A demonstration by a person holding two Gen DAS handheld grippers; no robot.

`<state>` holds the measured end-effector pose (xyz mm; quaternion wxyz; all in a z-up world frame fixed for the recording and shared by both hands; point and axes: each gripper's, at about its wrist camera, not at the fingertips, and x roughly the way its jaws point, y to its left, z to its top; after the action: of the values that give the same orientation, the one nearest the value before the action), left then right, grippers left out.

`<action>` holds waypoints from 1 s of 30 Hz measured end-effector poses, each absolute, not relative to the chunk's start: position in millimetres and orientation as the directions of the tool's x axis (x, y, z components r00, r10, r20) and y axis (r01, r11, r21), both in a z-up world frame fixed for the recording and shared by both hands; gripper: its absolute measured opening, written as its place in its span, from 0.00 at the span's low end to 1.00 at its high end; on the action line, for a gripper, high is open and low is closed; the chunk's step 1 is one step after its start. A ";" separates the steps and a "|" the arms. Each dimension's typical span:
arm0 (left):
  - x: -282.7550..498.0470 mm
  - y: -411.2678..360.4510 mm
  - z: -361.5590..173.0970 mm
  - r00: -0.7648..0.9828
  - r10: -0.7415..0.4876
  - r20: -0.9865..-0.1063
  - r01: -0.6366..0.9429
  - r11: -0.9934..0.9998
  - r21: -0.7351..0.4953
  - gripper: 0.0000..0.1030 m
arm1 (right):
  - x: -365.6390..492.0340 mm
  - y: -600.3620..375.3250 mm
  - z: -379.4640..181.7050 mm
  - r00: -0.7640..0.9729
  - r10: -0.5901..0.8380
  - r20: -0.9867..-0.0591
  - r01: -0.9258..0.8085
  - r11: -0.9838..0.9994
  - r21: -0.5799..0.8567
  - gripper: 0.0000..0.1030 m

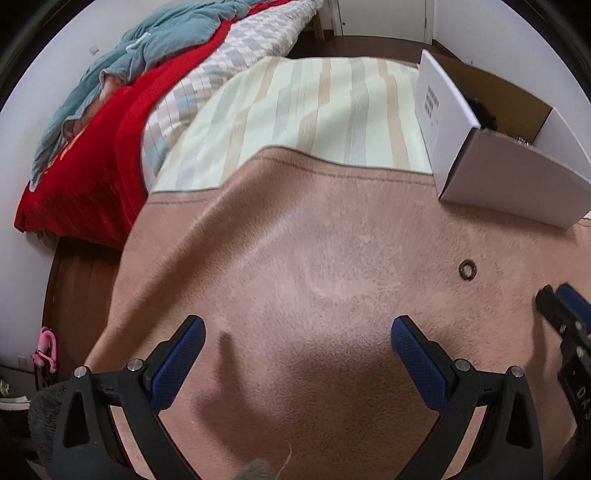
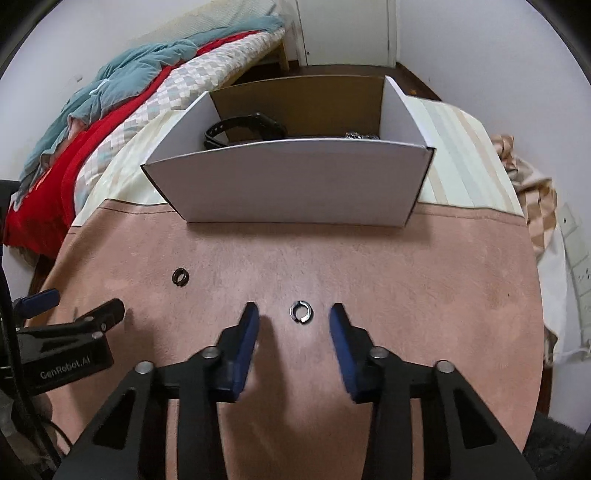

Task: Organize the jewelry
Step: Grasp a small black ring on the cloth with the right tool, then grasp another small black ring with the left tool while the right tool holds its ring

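Note:
A silver ring (image 2: 301, 312) lies on the pink blanket (image 2: 369, 266), right between the tips of my open right gripper (image 2: 294, 312). A dark ring (image 2: 181, 276) lies further left; it also shows in the left wrist view (image 1: 467, 270). My left gripper (image 1: 298, 325) is open and empty over bare blanket; it shows at the left in the right wrist view (image 2: 88, 306). The white cardboard box (image 2: 295, 184) stands behind, holding a black strap (image 2: 243, 129) and something shiny (image 2: 362, 135). The box also shows in the left wrist view (image 1: 513, 177).
The blanket lies over a striped cream mat (image 1: 306, 110) on a bed. A red cover (image 1: 85, 155), a teal quilt (image 1: 147, 40) and a checked quilt (image 1: 251, 33) are piled at the left. Dark wood floor (image 1: 74, 295) lies beyond the left edge.

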<state>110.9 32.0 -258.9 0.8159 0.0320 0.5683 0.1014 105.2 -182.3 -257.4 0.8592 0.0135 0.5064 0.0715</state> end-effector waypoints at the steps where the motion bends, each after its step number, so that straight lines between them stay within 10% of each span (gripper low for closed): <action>1: 110.5 32.3 -259.0 0.339 0.198 -0.920 -0.130 0.978 0.163 1.00 | 104.9 -181.3 -258.4 0.484 0.130 -0.865 -0.112 0.990 0.085 0.29; 3: 110.9 31.1 -258.4 0.341 0.202 -0.918 -0.127 0.978 0.168 1.00 | 105.6 -179.6 -257.8 0.497 0.103 -0.862 -0.113 0.992 0.053 0.13; 16: 129.2 -7.5 -246.1 0.384 0.045 -0.922 -0.061 0.998 0.023 0.99 | 89.8 -219.1 -239.5 0.532 0.088 -0.842 -0.027 0.996 0.088 0.12; 30: 143.9 -48.3 -255.1 0.382 0.024 -0.924 0.007 1.000 0.029 0.71 | 95.3 -250.5 -242.7 0.528 0.043 -0.848 0.068 0.993 0.093 0.12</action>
<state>143.9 -48.3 -255.1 0.8312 0.0139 0.5558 0.0050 95.3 -250.5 -242.7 0.8722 0.0572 0.4857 -0.0069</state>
